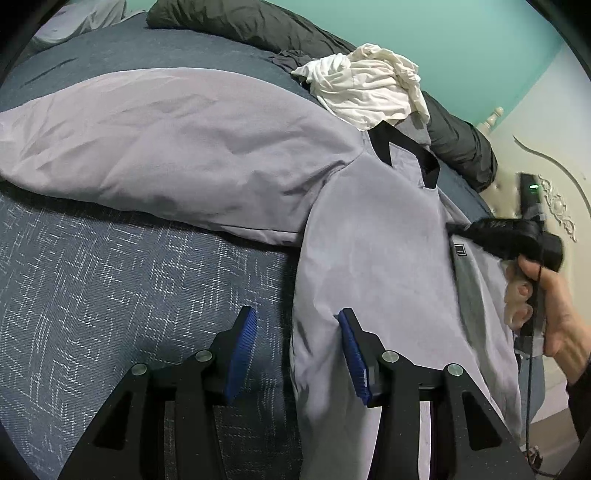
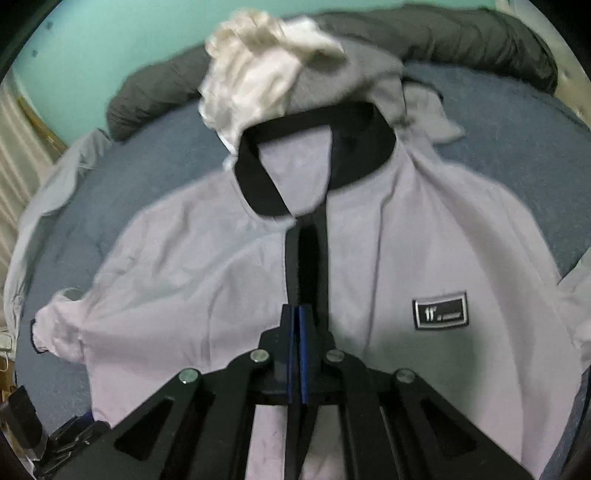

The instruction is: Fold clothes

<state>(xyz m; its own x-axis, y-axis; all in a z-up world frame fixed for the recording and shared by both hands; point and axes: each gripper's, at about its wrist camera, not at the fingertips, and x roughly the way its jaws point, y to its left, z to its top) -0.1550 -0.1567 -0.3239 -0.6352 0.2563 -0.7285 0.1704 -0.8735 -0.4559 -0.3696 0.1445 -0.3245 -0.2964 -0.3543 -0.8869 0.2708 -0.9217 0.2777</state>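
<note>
A home bedroom: beyond the tongs stretches a bed (image 1: 110, 277) under a blue patterned cover, a dark duvet (image 1: 251, 22) bunched along its far side, a cream carved headboard (image 1: 554, 192) to the right, and a turquoise wall (image 1: 461, 48) behind.

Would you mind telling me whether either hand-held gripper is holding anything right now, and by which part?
The right hand-held gripper is shut on the jacket at its black front placket; the left is open, holding nothing.
</note>
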